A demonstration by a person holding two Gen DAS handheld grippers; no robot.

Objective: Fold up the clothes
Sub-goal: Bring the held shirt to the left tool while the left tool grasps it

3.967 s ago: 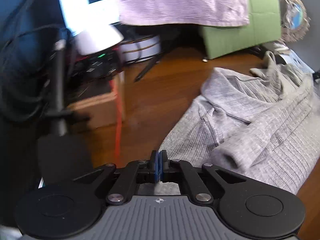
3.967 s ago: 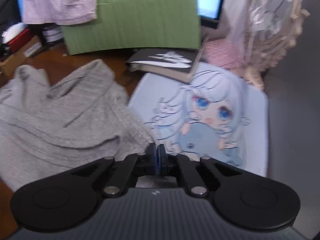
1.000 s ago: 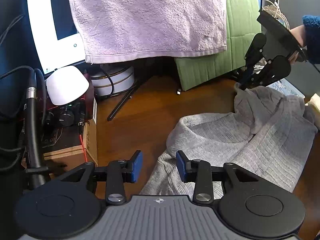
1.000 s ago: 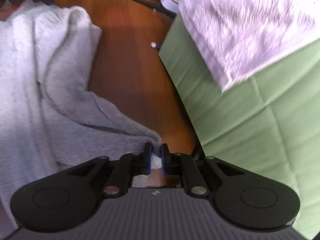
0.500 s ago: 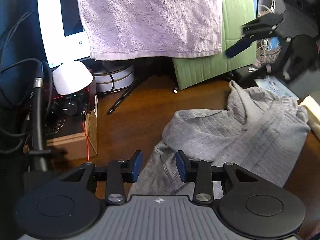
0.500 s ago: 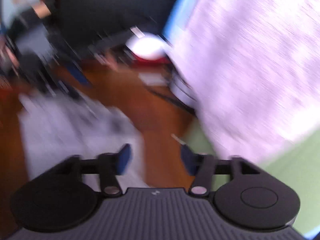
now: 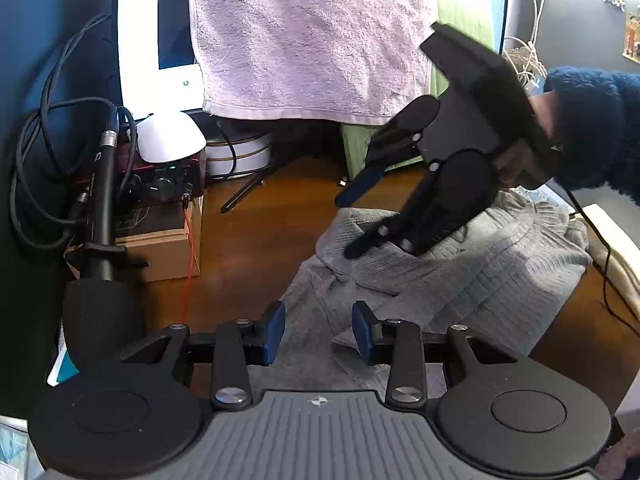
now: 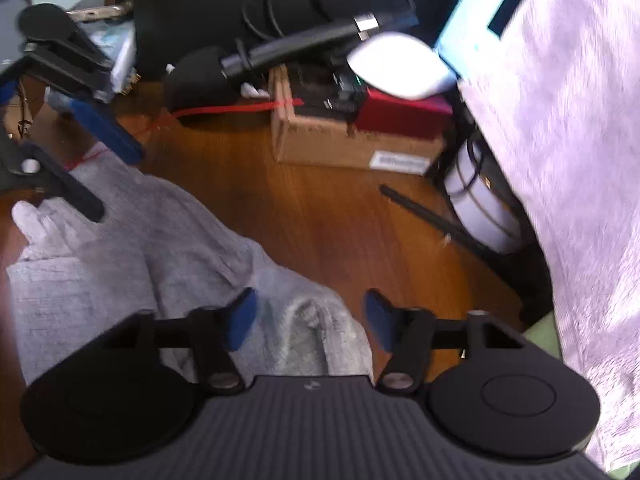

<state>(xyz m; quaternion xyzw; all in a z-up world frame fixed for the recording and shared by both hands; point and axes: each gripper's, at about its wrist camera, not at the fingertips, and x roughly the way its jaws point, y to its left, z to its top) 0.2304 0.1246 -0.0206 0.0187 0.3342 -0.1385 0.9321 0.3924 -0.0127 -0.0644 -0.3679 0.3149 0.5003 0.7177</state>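
Observation:
A grey ribbed knit garment (image 7: 460, 280) lies bunched on the brown wooden table (image 7: 248, 248); it also shows in the right wrist view (image 8: 132, 256). My left gripper (image 7: 318, 334) is open and empty, its blue pads just above the garment's near edge. My right gripper (image 8: 308, 320) is open and empty over a raised fold of the garment. In the left wrist view the right gripper (image 7: 352, 224) hangs over the garment's far left part, fingers spread. In the right wrist view the left gripper (image 8: 92, 168) shows at the left edge.
A pink towel (image 7: 312, 36) hangs over a monitor at the back. A cardboard box (image 7: 160, 248) with a red audio device and white dome stands at the left, with a microphone (image 7: 100, 288) and cables. Green cardboard (image 7: 360, 152) stands behind. A white round tin (image 7: 236, 156) sits under the towel.
Both grippers held garment edges four seconds ago; the left had let go by a second ago, the right after that. The right gripper swung left over the garment.

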